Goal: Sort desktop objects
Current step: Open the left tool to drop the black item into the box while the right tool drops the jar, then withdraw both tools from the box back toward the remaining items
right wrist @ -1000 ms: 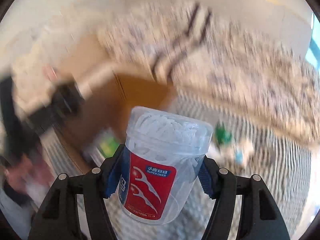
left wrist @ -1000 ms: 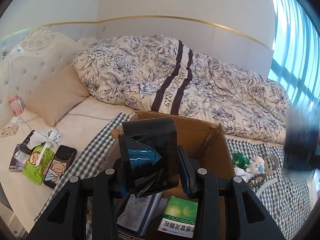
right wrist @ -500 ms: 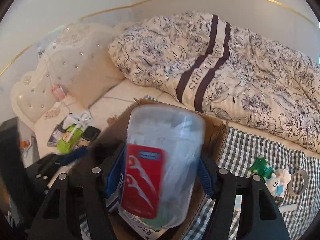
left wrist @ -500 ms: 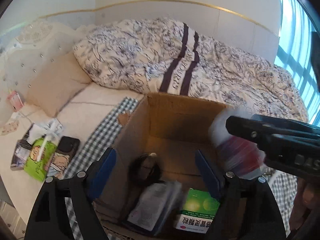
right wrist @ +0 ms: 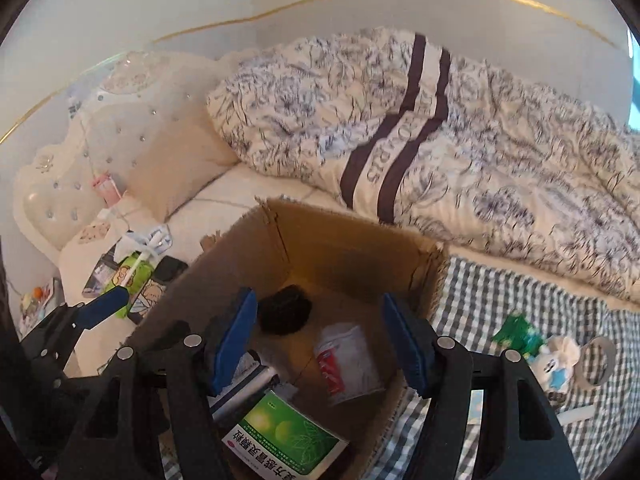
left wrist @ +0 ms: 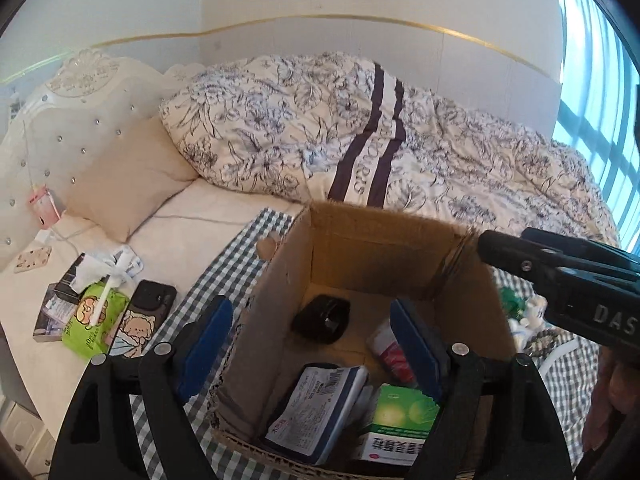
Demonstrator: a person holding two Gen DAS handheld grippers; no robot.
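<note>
An open cardboard box (left wrist: pixel 280 300) stands on the bed. My left gripper (left wrist: pixel 312 312) hangs over it, open, with nothing between its blue pads. My right gripper (right wrist: pixel 318 304) is above the same box from the right, also open and empty; its black body (left wrist: pixel 560 268) shows in the left wrist view. On the box floor lie a black case (right wrist: pixel 284 314), a clear floss-pick jar (right wrist: pixel 348 364) with a red label on its side, a green medicine box (right wrist: pixel 284 436) and a blue-and-white packet (left wrist: pixel 320 404). The left gripper's right finger partly hides the jar (left wrist: pixel 390 354).
The box sits on a checked cloth (right wrist: pixel 500 292). To its right lie a green packet (right wrist: pixel 520 332), a small plush toy (right wrist: pixel 560 360) and a tape roll (right wrist: pixel 598 360). To its left are a green tissue pack (left wrist: pixel 94 320) and a phone (left wrist: pixel 144 320). A flowered quilt (left wrist: pixel 320 128) lies behind.
My left gripper opened and the black case dropped into the box. My right gripper carried the floss-pick jar over the box; the jar now lies inside and the jaws are empty.
</note>
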